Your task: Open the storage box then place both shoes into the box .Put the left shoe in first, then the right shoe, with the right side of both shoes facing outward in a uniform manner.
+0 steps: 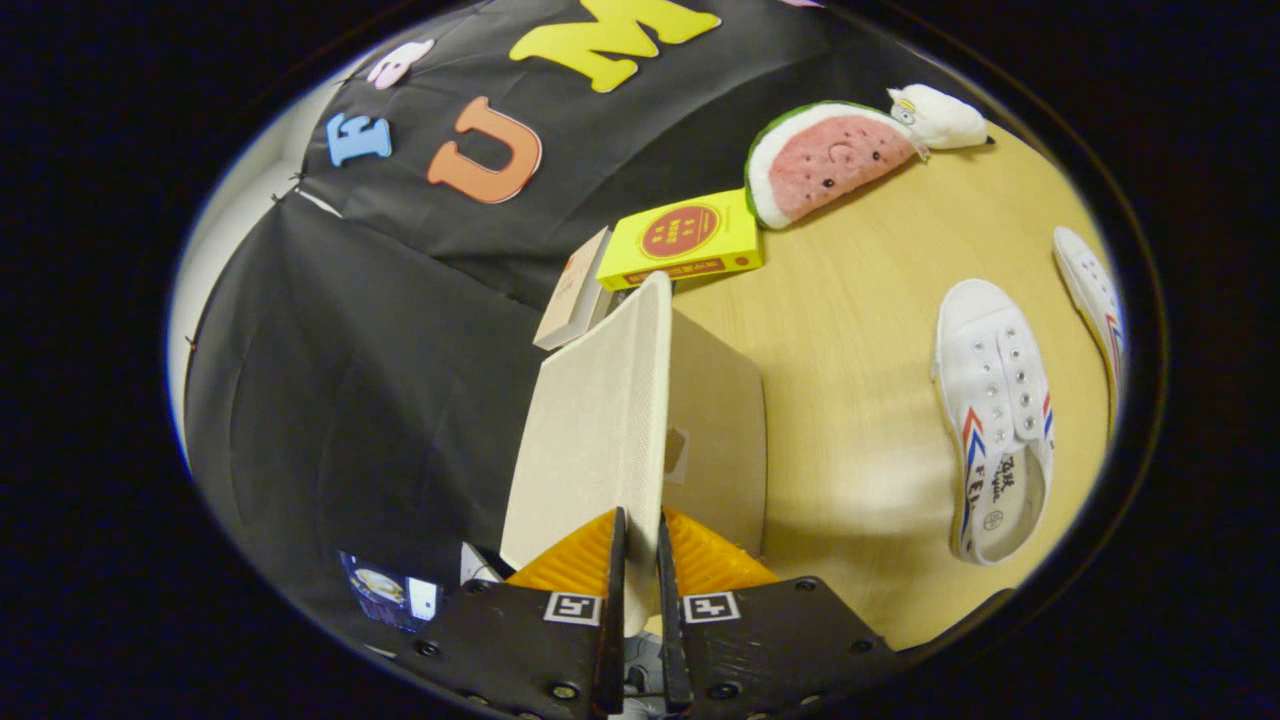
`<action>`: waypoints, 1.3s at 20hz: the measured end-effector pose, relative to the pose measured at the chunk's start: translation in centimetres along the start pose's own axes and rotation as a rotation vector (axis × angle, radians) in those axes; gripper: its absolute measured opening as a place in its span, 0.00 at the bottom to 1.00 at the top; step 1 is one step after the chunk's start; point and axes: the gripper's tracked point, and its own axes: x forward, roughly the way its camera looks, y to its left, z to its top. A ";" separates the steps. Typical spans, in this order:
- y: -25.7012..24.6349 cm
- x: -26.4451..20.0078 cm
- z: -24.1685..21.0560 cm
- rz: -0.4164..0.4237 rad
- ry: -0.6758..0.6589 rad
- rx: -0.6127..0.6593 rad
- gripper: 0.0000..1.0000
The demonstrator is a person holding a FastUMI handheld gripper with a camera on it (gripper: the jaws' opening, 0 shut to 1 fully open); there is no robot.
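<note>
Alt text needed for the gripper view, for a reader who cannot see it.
The gripper pinches the edge of a beige fabric storage-box lid, holding it raised. Beyond, on the wooden table, lie two white canvas shoes, a yellow carton and a watermelon-slice plush.

Pale wooden tabletop (860,330) — black cloth wall (380,340) behind, softly lit

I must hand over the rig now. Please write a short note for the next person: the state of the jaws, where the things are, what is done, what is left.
Gripper: jaws shut on the beige fabric lid of the storage box, lid swung up on edge.
Shoes: near white canvas shoe with red and blue stripes and the second white shoe beyond it both lie on the wooden table, outside the box.
Done: box being opened.
Left: release lid, put in left shoe, then right.
</note>
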 end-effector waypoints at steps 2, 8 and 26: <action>0.7 -0.6 0.8 -0.024 -0.012 -0.030 0.05; 7.0 -3.1 2.2 -0.023 -0.045 -0.119 0.00; 30.1 3.6 -0.2 0.049 -0.153 -0.712 0.71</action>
